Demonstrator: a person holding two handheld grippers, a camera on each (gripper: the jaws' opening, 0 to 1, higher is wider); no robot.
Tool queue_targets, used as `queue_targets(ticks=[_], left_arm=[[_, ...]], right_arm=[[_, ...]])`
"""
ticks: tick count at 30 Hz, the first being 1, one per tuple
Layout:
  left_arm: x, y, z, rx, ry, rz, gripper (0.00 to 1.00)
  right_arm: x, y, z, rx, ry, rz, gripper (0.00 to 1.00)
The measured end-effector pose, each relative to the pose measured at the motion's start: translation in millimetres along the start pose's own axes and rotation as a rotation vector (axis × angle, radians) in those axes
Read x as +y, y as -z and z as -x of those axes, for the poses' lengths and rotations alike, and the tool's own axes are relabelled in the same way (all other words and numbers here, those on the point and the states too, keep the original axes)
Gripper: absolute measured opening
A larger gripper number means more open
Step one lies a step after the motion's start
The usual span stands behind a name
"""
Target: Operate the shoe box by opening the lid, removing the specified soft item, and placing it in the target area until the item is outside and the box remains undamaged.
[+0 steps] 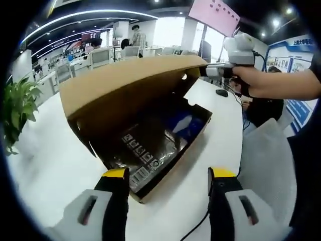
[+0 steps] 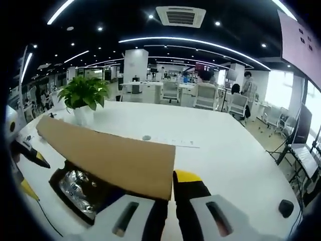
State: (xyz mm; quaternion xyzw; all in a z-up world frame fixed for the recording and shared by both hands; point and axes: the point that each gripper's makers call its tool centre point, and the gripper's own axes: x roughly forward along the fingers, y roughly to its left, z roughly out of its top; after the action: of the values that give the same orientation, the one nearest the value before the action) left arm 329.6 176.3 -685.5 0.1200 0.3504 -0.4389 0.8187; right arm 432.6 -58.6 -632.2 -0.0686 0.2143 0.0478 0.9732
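Two grippers: your right hand-held gripper (image 2: 168, 201) pinches the brown cardboard shoe-box lid (image 1: 130, 80); left hand-held gripper (image 1: 168, 188) gapes empty.
Grab: blue soft item (image 1: 183, 125), at 1 o'clock inside, limp, light; pinch its middle.

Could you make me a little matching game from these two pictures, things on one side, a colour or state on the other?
Things:
1. lid
2. plant
3. left gripper
4. table

Colours or states:
A. white
B. jaws apart, nothing between them
C. brown, lifted up
D. green, in a white pot

Pairs: 1-C, 2-D, 3-B, 4-A
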Motion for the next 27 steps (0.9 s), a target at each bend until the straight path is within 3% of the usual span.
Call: queue_targets(ticks=[6, 10, 11, 15, 19, 20, 22, 27], left_arm=[[-3.7, 2.8, -3.2, 0.016, 0.017, -0.028, 0.61], [-3.7, 8.1, -8.6, 0.030, 0.019, -0.098, 0.45], [-1.9, 11.9, -10.9, 0.057, 0.014, -0.107, 0.44], [-1.5, 12.4, -16.5, 0.062, 0.020, -0.130, 0.42], [1.3, 18.3, -22.5, 0.118, 0.031, -0.163, 0.40], [2.6, 25.3, -21.5, 0.175, 0.046, -0.207, 0.35], [11.7, 28.9, -22.2, 0.210, 0.025, -0.283, 0.28], [5.4, 26.9, -28.6, 0.207, 0.058, -0.282, 0.30]], right_arm=[[0.1, 0.2, 1.4, -0.003, -0.003, 0.021, 0.00], [-0.3, -0.1, 0.7, -0.002, -0.003, 0.011, 0.00], [-0.2, -0.4, 0.8, -0.001, -0.003, 0.015, 0.00], [-2.3, 0.5, -2.8, -0.003, -0.002, 0.020, 0.00], [-3.1, 0.1, -4.3, 0.000, -0.009, 0.022, 0.00], [-3.3, 0.4, -4.8, 0.004, -0.015, 0.030, 0.00], [-3.2, 0.6, -5.2, 0.009, -0.029, 0.048, 0.00], [-3.0, 2.8, -4.1, 0.012, -0.025, 0.040, 0.00]])
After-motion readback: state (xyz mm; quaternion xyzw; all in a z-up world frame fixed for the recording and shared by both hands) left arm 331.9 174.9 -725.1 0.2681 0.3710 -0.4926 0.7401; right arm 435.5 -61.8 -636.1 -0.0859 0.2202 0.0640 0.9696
